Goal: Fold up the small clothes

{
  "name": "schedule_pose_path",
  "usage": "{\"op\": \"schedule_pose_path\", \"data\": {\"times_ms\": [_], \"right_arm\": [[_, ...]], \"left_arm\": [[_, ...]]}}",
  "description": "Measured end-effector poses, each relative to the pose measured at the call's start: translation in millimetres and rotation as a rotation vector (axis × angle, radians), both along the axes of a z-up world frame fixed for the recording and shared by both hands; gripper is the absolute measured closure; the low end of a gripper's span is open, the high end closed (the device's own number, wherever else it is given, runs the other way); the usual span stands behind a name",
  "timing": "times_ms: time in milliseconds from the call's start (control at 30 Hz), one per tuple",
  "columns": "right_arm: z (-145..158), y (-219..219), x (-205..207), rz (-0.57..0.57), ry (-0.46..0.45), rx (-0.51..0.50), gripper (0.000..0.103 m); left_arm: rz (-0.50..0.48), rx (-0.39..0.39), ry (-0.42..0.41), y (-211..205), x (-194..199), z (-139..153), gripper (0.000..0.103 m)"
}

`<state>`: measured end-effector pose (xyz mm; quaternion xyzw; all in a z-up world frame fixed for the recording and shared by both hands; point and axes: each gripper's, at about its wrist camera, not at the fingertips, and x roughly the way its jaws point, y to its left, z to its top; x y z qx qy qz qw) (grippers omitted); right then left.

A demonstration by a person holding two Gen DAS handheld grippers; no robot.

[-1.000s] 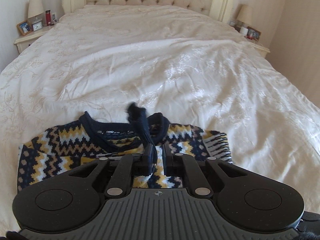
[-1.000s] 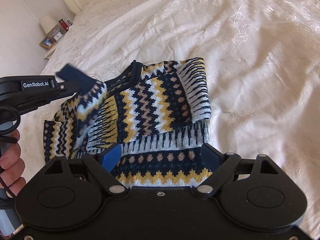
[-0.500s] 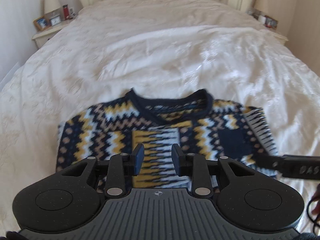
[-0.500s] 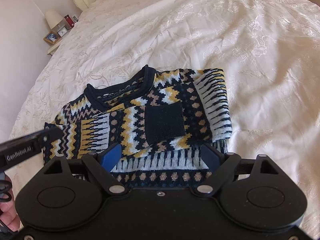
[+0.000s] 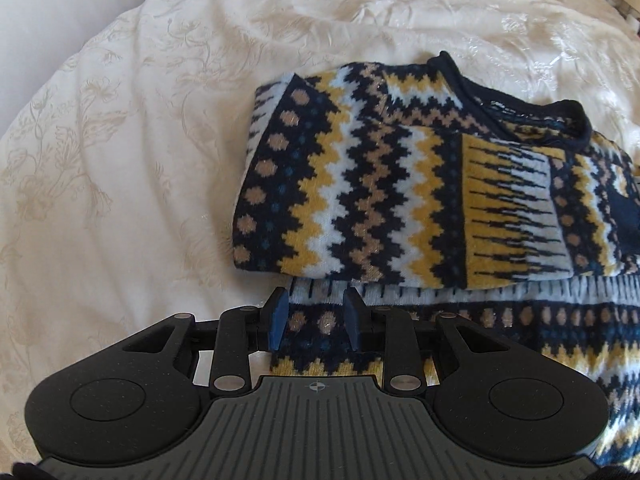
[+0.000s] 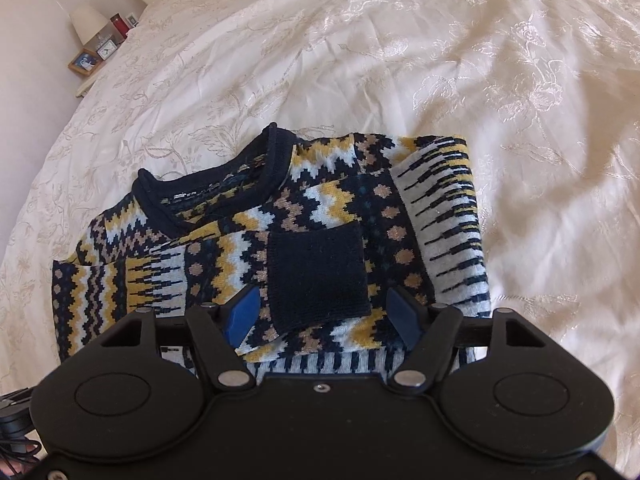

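Bedspread (image 6: 440, 60) wide around sweater (image 6: 320, 208)

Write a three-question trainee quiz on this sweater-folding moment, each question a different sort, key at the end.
1. True or false: the left gripper is shut on the sweater.
2. Multiple choice: the dark cuff lies (A) across the sweater's front, (B) off on the bedspread, (C) in the right gripper.
3. Fill in: the sweater's neckline points toward the ____ of the bed.

Key:
1. False; its jaws stand apart over the hem.
2. A.
3. Head, going by the nightstand at that end.
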<state>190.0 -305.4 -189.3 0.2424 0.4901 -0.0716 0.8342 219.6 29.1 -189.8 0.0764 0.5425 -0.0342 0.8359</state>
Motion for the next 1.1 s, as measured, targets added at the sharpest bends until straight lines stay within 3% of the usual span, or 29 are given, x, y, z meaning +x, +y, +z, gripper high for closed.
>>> {"op": "schedule_pose_path", "data": {"times_ms": [133,200,367,467,633,933,1000,1100], "right_arm": [[-11.5,-4.7,10.9,0.014,0.02,0.014,0.035],[-17.9,-6.3,15.3,0.022,0.039,0.025,0.045],[-30.0,-9.2,18.9,0.012,0.061,0.055,0.054],[-31.7,-13.4,17.4,-0.015,0.056,0.069,0.079],[-15.6,-16.4,11.2,-0.023,-0.006,0.1,0.084],[62.7,-28.1,-10.5,0.006,-0.196,0.092,0.085],[67.6,-37.1,-14.1,-0.018,-0.192,0.068,0.085],[53.7,-47.2,-11.7,-0.041,-0.117,0.008,0.085]], "left_arm": [[0.018,-0.005,0.033,5.0,2.5,-16.9,0.073],[0.02,0.001,0.041,6.4,3.7,-23.0,0.068],[0.031,-0.012,0.053,10.3,8.3,-28.3,0.066],[0.028,-0.011,0.052,11.8,6.5,-27.6,0.066],[0.03,-0.01,0.049,13.6,4.8,-27.2,0.066],[0.029,-0.006,0.05,10.2,10.3,-28.3,0.066],[0.027,-0.004,0.049,9.9,10.3,-28.3,0.066],[0.019,0.002,0.047,8.8,9.8,-27.9,0.066]]}}
